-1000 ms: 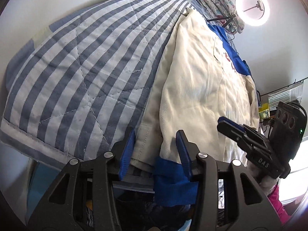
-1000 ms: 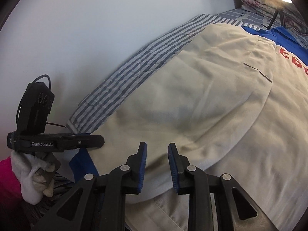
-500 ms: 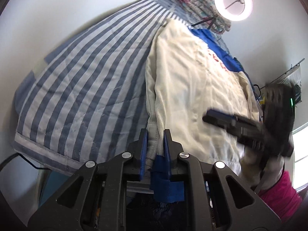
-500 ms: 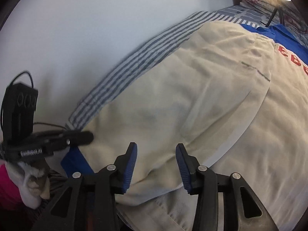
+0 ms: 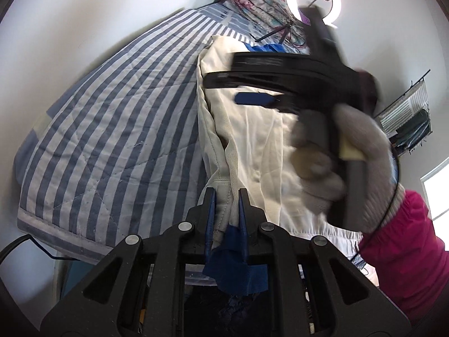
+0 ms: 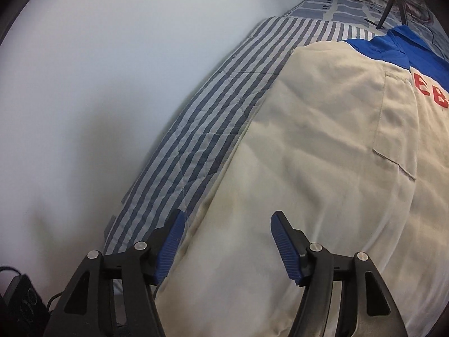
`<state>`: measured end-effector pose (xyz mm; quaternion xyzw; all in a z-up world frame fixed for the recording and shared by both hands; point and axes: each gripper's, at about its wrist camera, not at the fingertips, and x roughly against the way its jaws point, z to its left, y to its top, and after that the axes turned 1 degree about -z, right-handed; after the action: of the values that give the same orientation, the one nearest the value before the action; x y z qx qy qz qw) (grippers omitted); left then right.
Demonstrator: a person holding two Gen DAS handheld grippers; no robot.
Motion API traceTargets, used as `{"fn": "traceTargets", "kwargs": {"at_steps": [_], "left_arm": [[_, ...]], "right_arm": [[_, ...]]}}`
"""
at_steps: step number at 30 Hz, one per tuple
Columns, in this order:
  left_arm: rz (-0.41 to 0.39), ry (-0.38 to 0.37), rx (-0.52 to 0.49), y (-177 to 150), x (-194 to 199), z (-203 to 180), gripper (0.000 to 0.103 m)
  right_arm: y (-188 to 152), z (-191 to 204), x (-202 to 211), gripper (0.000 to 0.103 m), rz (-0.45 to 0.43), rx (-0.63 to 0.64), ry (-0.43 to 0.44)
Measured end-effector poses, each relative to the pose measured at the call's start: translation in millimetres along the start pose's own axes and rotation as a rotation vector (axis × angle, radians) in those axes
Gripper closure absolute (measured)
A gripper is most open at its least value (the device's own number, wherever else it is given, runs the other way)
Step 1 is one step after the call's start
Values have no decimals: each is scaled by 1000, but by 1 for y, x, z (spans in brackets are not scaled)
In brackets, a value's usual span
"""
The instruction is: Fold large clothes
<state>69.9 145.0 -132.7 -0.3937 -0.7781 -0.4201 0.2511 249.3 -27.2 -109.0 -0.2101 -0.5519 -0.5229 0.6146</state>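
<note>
Cream jacket pinched at its hem on the striped bed

Cream cloth with blue trim and red letters, the jacket [image 6: 331, 146] lies spread over the blue-and-white striped quilt [image 5: 112, 129], wrinkled, a slanted pocket seam on its front. At the jacket's near hem the left tool [image 5: 226, 205] is clamped on a bunched fold of cream fabric, a blue cuff hanging below it. Above the jacket's middle the right tool [image 6: 227, 241] has its jaws opening, nothing gripped between them; a grey-gloved hand [image 5: 350, 151] carries it.
</note>
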Motion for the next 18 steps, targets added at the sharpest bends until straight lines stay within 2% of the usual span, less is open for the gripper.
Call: {"fn": "traceTargets", "kwargs": {"at_steps": [4, 7, 10, 11, 12, 14, 18], "left_arm": [[0, 8, -19, 2, -5, -8, 90], [1, 13, -30, 1, -8, -11, 90], [-2, 15, -47, 0, -8, -15, 90], [-3, 17, -55, -1, -8, -18, 90], [-5, 20, -65, -1, -9, -21, 90], [-7, 18, -80, -3, -12, -31, 90], [-18, 20, -139, -4, -16, -60, 90]], "right_arm": [[4, 19, -27, 37, 60, 49, -150], [1, 29, -39, 38, 83, 100, -232], [-4, 36, -47, 58, 103, 154, -323], [-5, 37, -47, 68, 104, 167, -344], [-6, 36, -45, 78, 98, 173, -352], [-5, 31, -37, 90, 75, 155, -327], [-4, 5, -7, 99, 15, 50, -192]]}}
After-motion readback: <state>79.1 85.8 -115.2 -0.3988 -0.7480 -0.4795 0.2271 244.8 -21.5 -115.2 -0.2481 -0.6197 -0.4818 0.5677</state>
